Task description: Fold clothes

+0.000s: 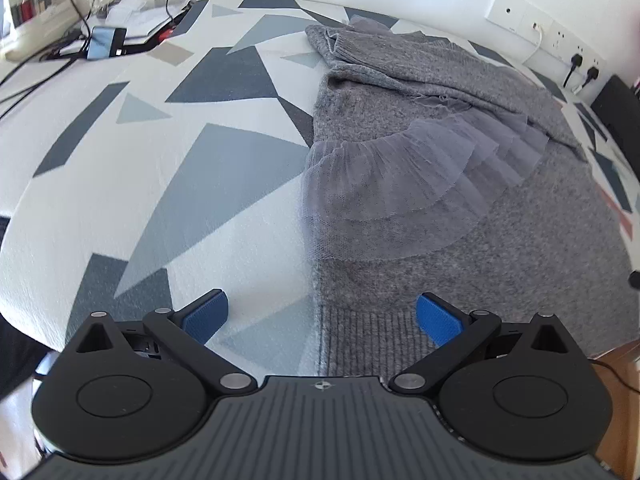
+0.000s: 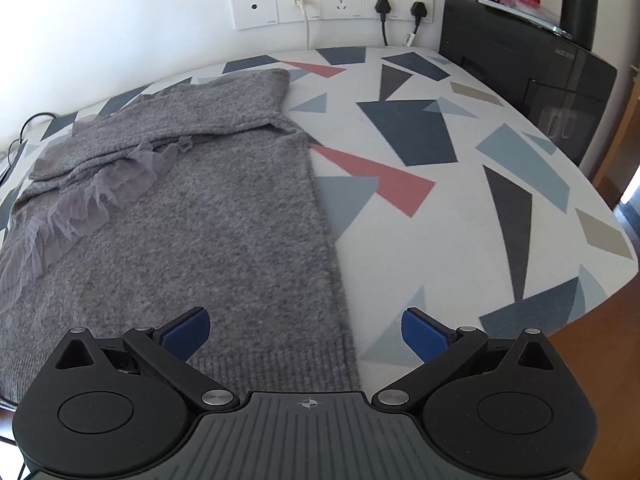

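A grey knit sweater [image 1: 460, 208] with a sheer grey ruffle [image 1: 400, 184] lies flat on the patterned table [image 1: 160, 152], its sleeves folded across the chest. My left gripper [image 1: 320, 316] is open, over the sweater's near left hem corner, one blue pad over the cloth and one over the table. In the right wrist view the same sweater [image 2: 200, 220] lies at the left. My right gripper [image 2: 306, 334] is open over the near right hem corner, its left pad over the knit and its right pad over the table [image 2: 460, 220].
Wall sockets [image 2: 332, 4] with plugs sit behind the table. A black box [image 2: 532, 76] stands at the far right. Cables and a small device [image 1: 106, 42] lie at the far left. The table's near right edge [image 2: 592, 300] drops to a wooden floor.
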